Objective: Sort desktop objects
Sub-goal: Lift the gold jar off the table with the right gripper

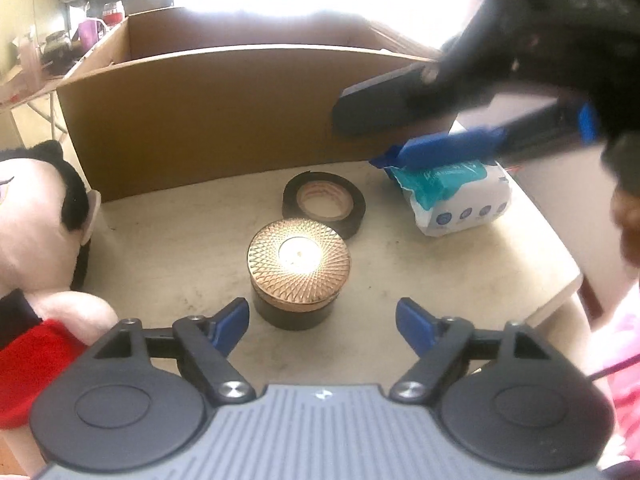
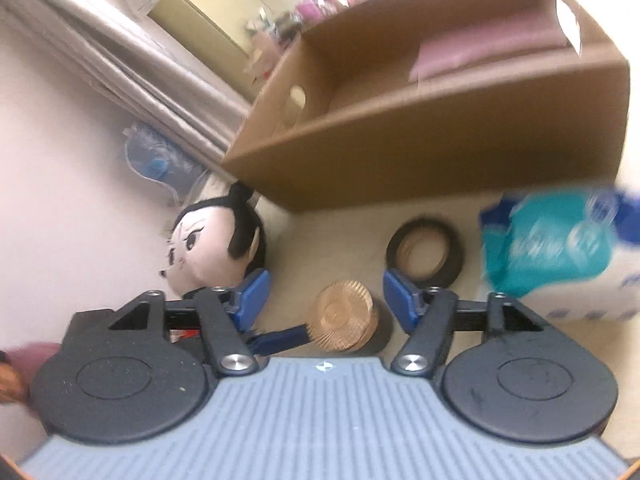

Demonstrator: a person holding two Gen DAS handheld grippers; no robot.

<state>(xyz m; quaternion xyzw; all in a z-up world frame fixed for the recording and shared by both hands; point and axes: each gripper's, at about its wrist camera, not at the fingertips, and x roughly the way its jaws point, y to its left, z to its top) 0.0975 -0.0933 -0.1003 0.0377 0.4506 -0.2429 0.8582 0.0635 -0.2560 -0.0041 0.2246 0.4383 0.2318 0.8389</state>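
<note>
A black jar with a gold patterned lid (image 1: 299,270) stands on the beige table, just ahead of my open left gripper (image 1: 322,326). Behind it lies a roll of black tape (image 1: 324,204). A white and teal tissue pack (image 1: 456,196) lies at the right. My right gripper (image 1: 384,132) hovers open above the tissue pack, empty. In the right wrist view the right gripper (image 2: 324,300) is open, with the jar (image 2: 344,314), the tape (image 2: 426,256) and the tissue pack (image 2: 560,252) below it. A left fingertip (image 2: 280,338) touches the jar's side.
An open cardboard box (image 1: 216,120) stands along the table's back; it holds a pink item (image 2: 488,46). A plush doll with black hair (image 1: 44,232) lies at the left, also in the right wrist view (image 2: 216,240). The table edge (image 1: 560,280) runs at the right.
</note>
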